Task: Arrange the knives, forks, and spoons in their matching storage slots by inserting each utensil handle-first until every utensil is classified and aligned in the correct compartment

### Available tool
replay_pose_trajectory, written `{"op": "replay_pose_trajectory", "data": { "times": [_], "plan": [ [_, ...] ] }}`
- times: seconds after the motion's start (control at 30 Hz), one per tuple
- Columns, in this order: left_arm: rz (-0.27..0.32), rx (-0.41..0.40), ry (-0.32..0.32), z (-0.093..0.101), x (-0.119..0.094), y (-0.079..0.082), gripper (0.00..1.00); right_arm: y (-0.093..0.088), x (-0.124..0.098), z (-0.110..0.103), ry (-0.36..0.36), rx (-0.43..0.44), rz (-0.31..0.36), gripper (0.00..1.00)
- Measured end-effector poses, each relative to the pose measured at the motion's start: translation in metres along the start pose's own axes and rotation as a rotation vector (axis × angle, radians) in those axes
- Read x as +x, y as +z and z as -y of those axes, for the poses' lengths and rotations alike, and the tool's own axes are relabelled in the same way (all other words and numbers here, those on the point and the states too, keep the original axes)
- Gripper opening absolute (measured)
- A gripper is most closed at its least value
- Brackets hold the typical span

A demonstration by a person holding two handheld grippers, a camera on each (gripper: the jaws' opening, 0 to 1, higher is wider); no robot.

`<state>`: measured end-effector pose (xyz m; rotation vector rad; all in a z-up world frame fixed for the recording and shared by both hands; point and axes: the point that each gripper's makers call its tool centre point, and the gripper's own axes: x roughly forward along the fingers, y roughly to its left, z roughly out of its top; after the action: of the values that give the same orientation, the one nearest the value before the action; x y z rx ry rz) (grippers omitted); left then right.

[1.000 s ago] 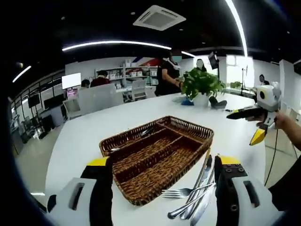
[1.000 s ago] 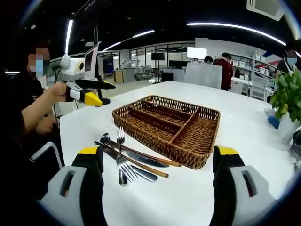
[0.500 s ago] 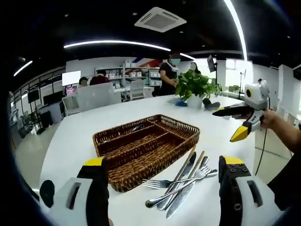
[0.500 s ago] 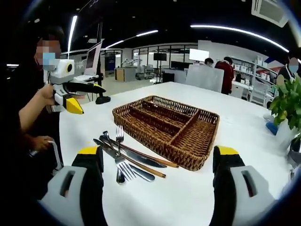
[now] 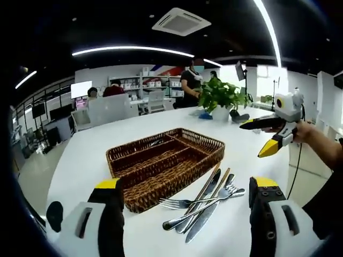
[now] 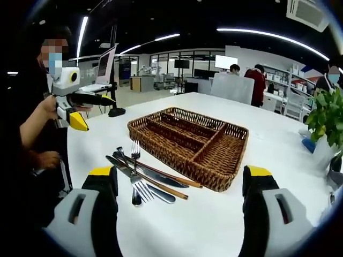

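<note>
A brown wicker tray (image 5: 161,187) with several long slots lies on the white table (image 5: 86,160). Beside it is a loose pile of utensils (image 5: 206,206): forks, knives and a spoon, some with wooden handles. My left gripper (image 5: 186,184) is open and hovers short of the tray and the pile, holding nothing. My right gripper (image 5: 253,139) hangs in the air to the right, jaws apart. In the right gripper view the tray (image 6: 177,160) sits ahead with the utensils (image 6: 144,179) to its left. My right gripper (image 6: 179,171) is open. The left gripper (image 6: 96,111) is held up at the far left.
A potted green plant (image 5: 222,96) stands at the far side of the table, also seen as the plant (image 6: 327,118). The person holding the grippers (image 6: 37,128) stands at the table's edge. Other people, desks and shelves fill the room behind.
Both views have shifted slightly with the hands. In the right gripper view the left gripper has dropped lower and further left. Tray and utensils lie where they were.
</note>
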<state>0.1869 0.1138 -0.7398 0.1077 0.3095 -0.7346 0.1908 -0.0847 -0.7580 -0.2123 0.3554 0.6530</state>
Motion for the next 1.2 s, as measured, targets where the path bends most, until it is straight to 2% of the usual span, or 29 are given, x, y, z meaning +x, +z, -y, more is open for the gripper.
{"op": "replay_pose_trajectory", "data": {
  "times": [0.27,0.47,0.53,0.63,0.77,0.87,0.9,0.97,1.0,1.2],
  "plan": [
    [-0.014,-0.035,0.001,-0.008,0.010,-0.016,0.94,-0.003,-0.003,-0.002,-0.004,0.000,-0.002,1.00],
    [-0.052,-0.060,-0.003,-0.012,0.019,-0.032,0.90,-0.009,-0.005,-0.005,-0.004,0.001,-0.010,1.00],
    [-0.094,-0.054,-0.029,-0.011,0.023,-0.043,0.88,-0.010,-0.006,-0.006,-0.003,-0.002,-0.016,1.00],
    [-0.106,-0.066,-0.017,-0.017,0.032,-0.050,0.82,-0.013,-0.007,-0.010,0.004,-0.006,-0.021,0.97],
    [-0.135,-0.112,-0.054,-0.019,0.041,-0.060,0.75,-0.019,-0.008,-0.014,0.009,-0.009,-0.034,0.96],
    [-0.148,-0.122,-0.055,-0.023,0.047,-0.065,0.70,-0.021,-0.009,-0.017,0.017,-0.014,-0.039,0.94],
    [-0.154,-0.165,-0.074,-0.021,0.048,-0.067,0.68,-0.022,-0.009,-0.017,0.017,-0.014,-0.039,0.93],
    [-0.163,-0.182,-0.077,-0.025,0.052,-0.071,0.63,-0.022,-0.009,-0.018,0.019,-0.012,-0.034,0.92],
    [-0.191,-0.192,-0.077,-0.026,0.053,-0.077,0.61,-0.023,-0.009,-0.018,0.021,-0.010,-0.032,0.91],
    [-0.227,-0.219,-0.088,-0.032,0.058,-0.089,0.49,-0.021,-0.009,-0.020,0.026,0.000,-0.010,0.89]
  ]
}}
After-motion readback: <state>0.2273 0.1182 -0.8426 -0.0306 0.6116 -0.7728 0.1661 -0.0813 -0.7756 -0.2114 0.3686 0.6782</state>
